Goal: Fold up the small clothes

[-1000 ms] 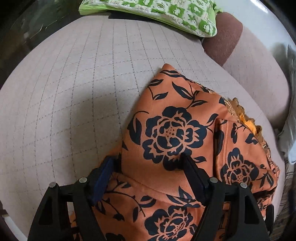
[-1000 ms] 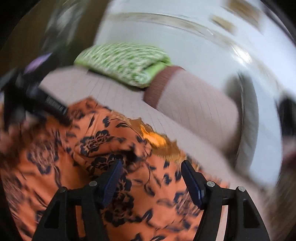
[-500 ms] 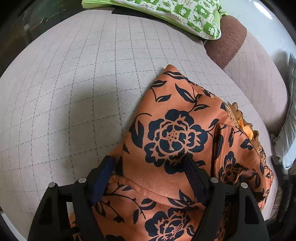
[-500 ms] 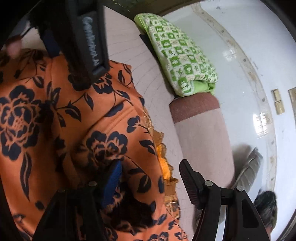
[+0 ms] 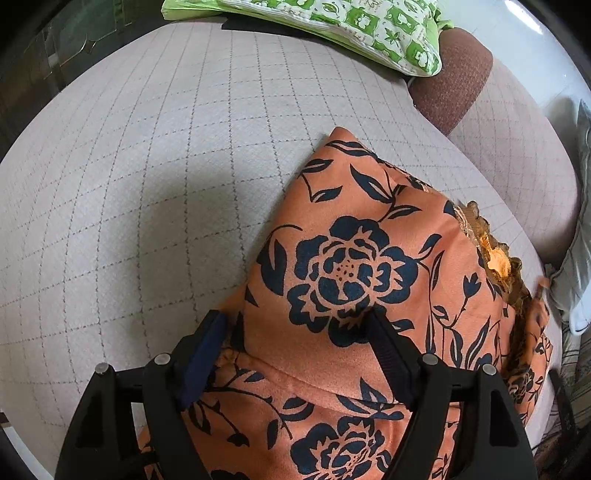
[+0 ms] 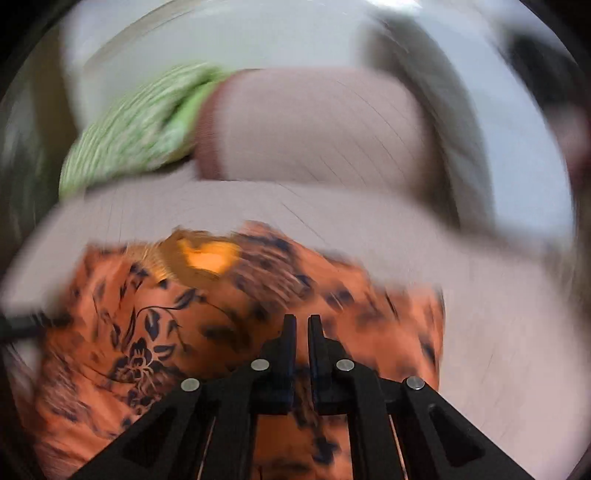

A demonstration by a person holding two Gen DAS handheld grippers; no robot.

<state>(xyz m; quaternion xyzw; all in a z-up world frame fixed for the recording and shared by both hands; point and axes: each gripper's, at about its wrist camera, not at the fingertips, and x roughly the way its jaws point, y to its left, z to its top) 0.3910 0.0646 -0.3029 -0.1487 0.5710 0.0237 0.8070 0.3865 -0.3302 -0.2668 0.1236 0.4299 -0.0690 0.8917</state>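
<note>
An orange garment [image 5: 351, 258] printed with dark blue flowers lies partly folded on a grey quilted cushion [image 5: 147, 184]. A gold frilly trim [image 5: 495, 254] shows at its right edge. My left gripper [image 5: 293, 317] stands open and points down at the near part of the garment, one finger at its left edge and the other on the cloth. In the blurred right wrist view my right gripper [image 6: 302, 317] is shut, its fingers almost together over the garment [image 6: 147, 332] just below the trim [image 6: 207, 254]. The cloth seems pinched between the pads.
A green and white patterned pillow [image 5: 351, 26] lies at the back of the cushion. Beside it is a bolster with a brown end [image 5: 454, 77]. A grey cloth [image 5: 576, 258] hangs off the right edge. Bare cushion stretches to the left of the garment.
My right gripper swung and rolled quickly across the garment and its jaws went from wide apart to shut. The garment's right flap has shifted. My left gripper stayed where it was.
</note>
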